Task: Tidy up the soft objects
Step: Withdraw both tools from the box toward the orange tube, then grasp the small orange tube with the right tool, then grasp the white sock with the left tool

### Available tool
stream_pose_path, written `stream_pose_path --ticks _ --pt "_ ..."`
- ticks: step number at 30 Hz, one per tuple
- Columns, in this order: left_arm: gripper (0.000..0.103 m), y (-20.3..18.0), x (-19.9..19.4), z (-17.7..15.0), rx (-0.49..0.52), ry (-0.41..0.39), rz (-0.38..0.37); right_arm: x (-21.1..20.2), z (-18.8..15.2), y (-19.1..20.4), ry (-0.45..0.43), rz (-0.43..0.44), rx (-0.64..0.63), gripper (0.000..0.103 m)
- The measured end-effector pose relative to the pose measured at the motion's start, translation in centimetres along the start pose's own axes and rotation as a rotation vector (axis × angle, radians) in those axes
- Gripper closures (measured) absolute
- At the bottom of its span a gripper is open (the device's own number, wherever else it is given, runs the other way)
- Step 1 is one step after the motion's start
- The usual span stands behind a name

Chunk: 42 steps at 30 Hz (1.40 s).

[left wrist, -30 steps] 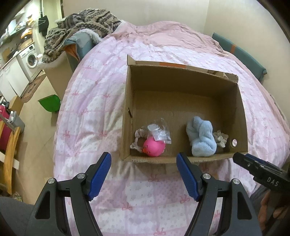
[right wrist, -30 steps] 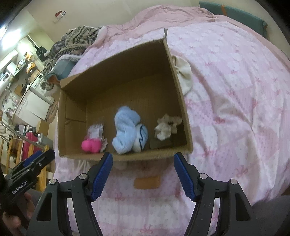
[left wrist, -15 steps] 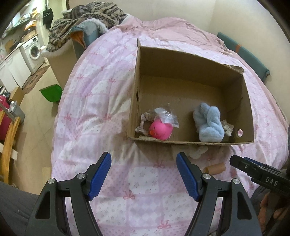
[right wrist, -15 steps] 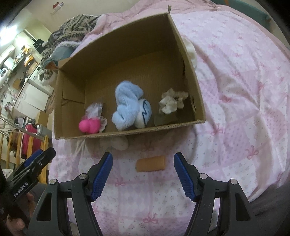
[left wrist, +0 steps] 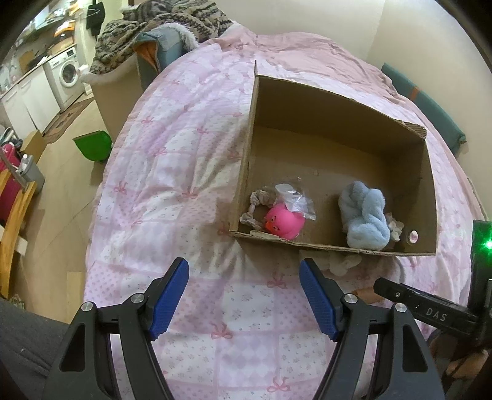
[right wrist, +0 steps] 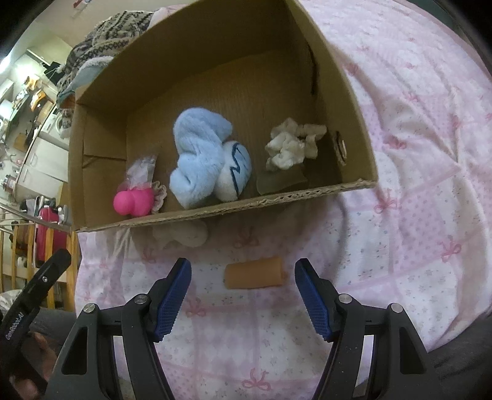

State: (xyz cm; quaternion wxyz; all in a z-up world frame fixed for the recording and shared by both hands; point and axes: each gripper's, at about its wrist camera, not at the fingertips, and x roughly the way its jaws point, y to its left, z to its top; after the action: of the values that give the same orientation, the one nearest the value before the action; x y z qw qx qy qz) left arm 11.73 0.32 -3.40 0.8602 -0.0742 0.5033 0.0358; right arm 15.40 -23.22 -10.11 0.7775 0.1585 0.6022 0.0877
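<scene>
A cardboard box (left wrist: 246,144) (right wrist: 353,101) lies on the pink quilt. It holds a pink rubber toy (left wrist: 284,223) (right wrist: 133,201), a blue plush (left wrist: 366,223) (right wrist: 200,154) and a cream scrunchie (right wrist: 292,143). On the quilt in front of the box lie a tan soft roll (right wrist: 253,272) and a pale fluffy piece (right wrist: 181,235) (left wrist: 341,263). My right gripper (right wrist: 243,295) is open and empty, its jaws either side of the tan roll and just short of it. My left gripper (left wrist: 244,298) is open and empty over bare quilt, left of the box front.
The pink quilt (left wrist: 172,172) covers a bed whose left edge drops to the floor. A green bin (left wrist: 92,147) and a washing machine (left wrist: 66,72) stand on the left. A pile of blankets (left wrist: 160,27) lies at the bed's far end.
Both grippers have drawn back from the box and lower toward the quilt. The tan roll and the fluffy piece have come into view, and the roll now lies between the right jaws.
</scene>
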Motion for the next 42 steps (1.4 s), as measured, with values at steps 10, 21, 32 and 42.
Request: stream_pose_path --ticks 10,21,32,42 --pt "0.031 1.0 0.3 0.2 -0.047 0.011 0.014 1.3 0.4 -1.2 0.048 0.018 0.054 0.03" --pt "0.031 1.0 0.8 0.3 -0.057 0.034 0.0 3.4 0.0 1.6 0.071 -0.166 -0.151 0.063" --pt "0.031 -2.7 3.7 -0.7 0.007 0.053 -0.071 -0.7 -1.6 0.9 0.02 -0.032 -0.12 0.089" --pt "0.026 -9.1 9.3 -1.7 0.071 0.106 -0.124 -4.1 -2.0 -3.7 -0.049 0.042 0.011 0.089"
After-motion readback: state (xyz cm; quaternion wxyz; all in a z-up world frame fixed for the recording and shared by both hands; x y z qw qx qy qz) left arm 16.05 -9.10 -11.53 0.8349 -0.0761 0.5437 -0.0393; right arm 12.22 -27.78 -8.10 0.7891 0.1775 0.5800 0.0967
